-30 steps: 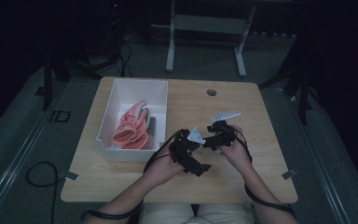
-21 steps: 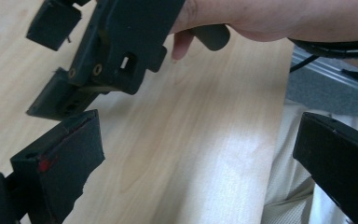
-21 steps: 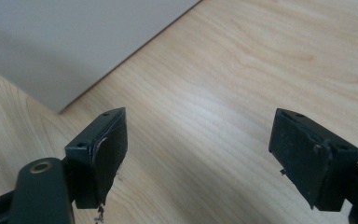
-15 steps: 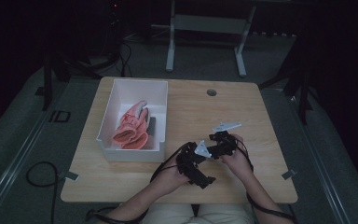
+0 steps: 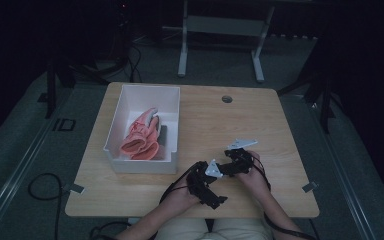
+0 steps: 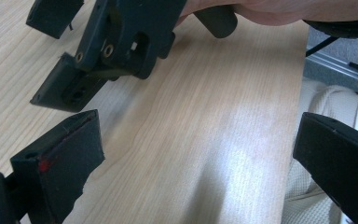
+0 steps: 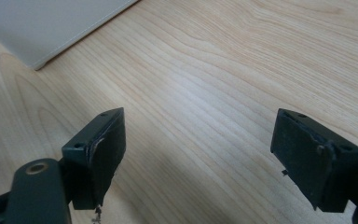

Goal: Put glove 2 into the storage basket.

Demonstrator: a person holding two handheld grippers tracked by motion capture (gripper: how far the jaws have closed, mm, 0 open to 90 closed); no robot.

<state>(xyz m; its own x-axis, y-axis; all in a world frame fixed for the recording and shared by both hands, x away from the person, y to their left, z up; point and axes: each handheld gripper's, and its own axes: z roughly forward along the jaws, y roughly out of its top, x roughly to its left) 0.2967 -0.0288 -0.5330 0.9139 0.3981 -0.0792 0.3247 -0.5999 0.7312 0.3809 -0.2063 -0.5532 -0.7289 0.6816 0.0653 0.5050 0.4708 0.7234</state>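
My left gripper [image 5: 207,186] and right gripper [image 5: 237,161] — jaws spread, empty — had drawn nearer me, away from the white rectangular plastic bin [image 5: 167,165].

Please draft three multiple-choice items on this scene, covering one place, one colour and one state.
1. Where is the white bin on the table?
A. the person's left half
B. the right edge
C. the near right corner

2. What colour are the gloves in the bin?
A. blue
B. pinkish orange
C. green

3. How do the left tongs and right tongs stand?
A. both open, empty
B. both shut
C. holding a glove

Answers: 1 A, the high view shows the bin left of centre. 2 B, by the high view. 3 A, bare wood shows between each pair of jaws.
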